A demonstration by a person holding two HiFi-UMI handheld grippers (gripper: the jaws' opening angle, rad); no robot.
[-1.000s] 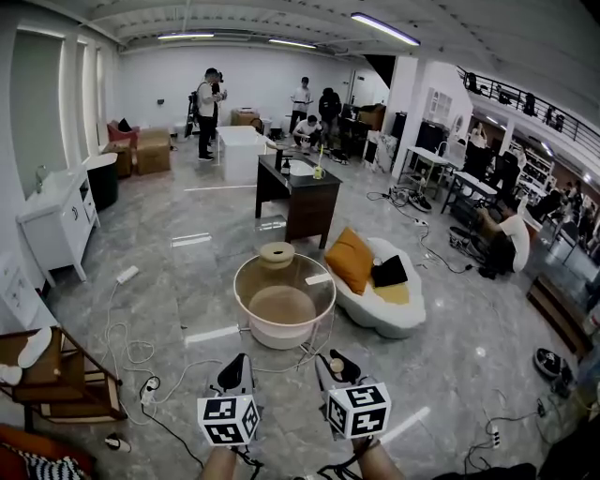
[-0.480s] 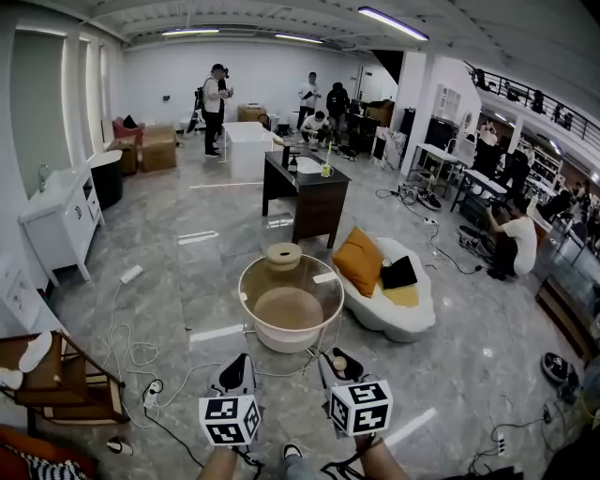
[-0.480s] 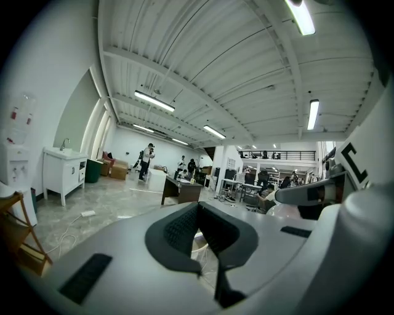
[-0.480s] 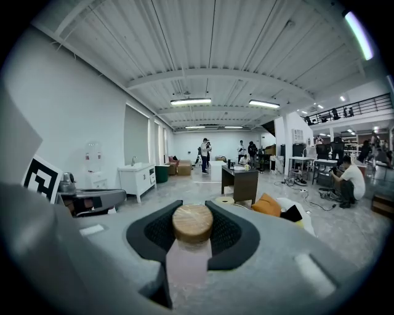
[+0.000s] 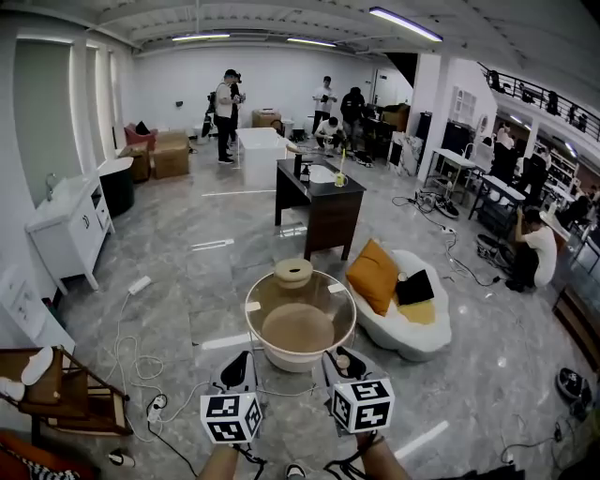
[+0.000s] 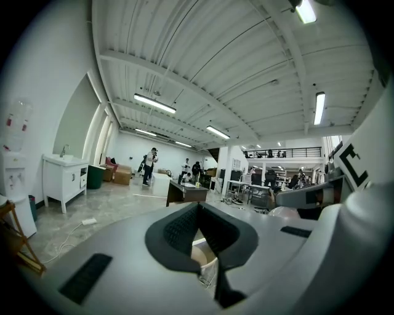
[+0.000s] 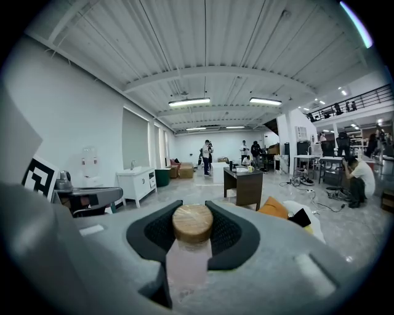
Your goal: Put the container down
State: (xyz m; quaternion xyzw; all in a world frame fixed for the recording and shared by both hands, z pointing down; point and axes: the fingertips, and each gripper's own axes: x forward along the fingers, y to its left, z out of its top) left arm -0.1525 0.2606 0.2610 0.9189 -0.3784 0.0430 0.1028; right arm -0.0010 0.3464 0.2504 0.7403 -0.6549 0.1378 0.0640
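Right gripper (image 7: 193,212): fingers clamped on the container (image 7: 188,264), a pale pink bottle with a round wooden lid (image 7: 192,223). We see it upright between the pads, held off the floor on the near side of the round glass desk (image 5: 249,321), not on it.

Left gripper (image 6: 197,212): fingertips together, nothing between them. We see the 2 grippers side by side at the bottom of the head view, both pointing at the glass desk.

On the glass top sits 1 round wooden piece (image 5: 293,272) at the far edge; a beige bowl-shaped base (image 5: 298,330) shows through the glass.

The floor (image 5: 187,272) is glossy grey marble-look tile with white cables (image 5: 131,347) trailing at left. A dark desk (image 5: 323,202) stands behind. A white lounge seat (image 5: 412,328) to the right carries an orange cushion (image 5: 375,277) and a black cushion (image 5: 414,288). There's a white cabinet (image 5: 70,230) on the left wall and a wooden rack (image 5: 66,394) at near left. Several people (image 5: 228,103) stand at the back, and strip lights (image 5: 405,25) run along the ceiling.
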